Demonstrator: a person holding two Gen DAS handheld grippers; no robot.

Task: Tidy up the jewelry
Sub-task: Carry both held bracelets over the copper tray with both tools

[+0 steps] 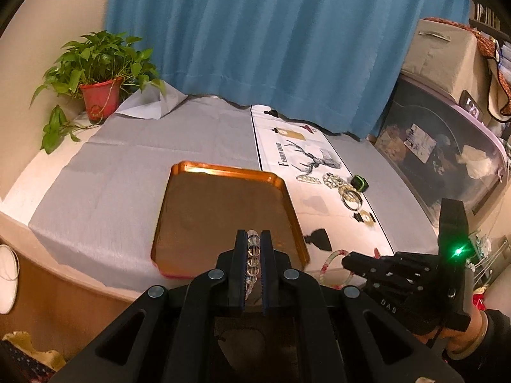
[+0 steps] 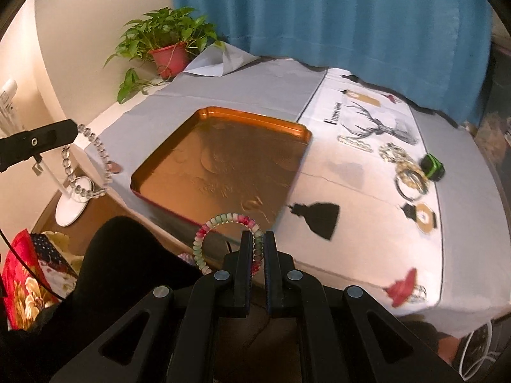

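My left gripper (image 1: 253, 235) is shut on a clear bead bracelet (image 1: 252, 255), held above the near edge of the orange tray (image 1: 223, 172). In the right wrist view that bracelet (image 2: 95, 172) hangs from the left gripper, left of the tray (image 2: 255, 119). My right gripper (image 2: 258, 237) is shut on a pink, green and white bead bracelet (image 2: 220, 220) near the tray's front right corner; it also shows in the left wrist view (image 1: 329, 261). Several more bracelets (image 2: 405, 172) lie on the white deer-print cloth (image 2: 351, 172), with a small black and green box (image 2: 432, 166) beside them.
A potted plant (image 1: 99, 92) stands at the table's far left corner. A blue curtain (image 1: 271, 32) hangs behind the table. A clear storage bin (image 1: 440, 153) stands at the right. A white lamp base (image 2: 72, 204) stands below the table's left edge.
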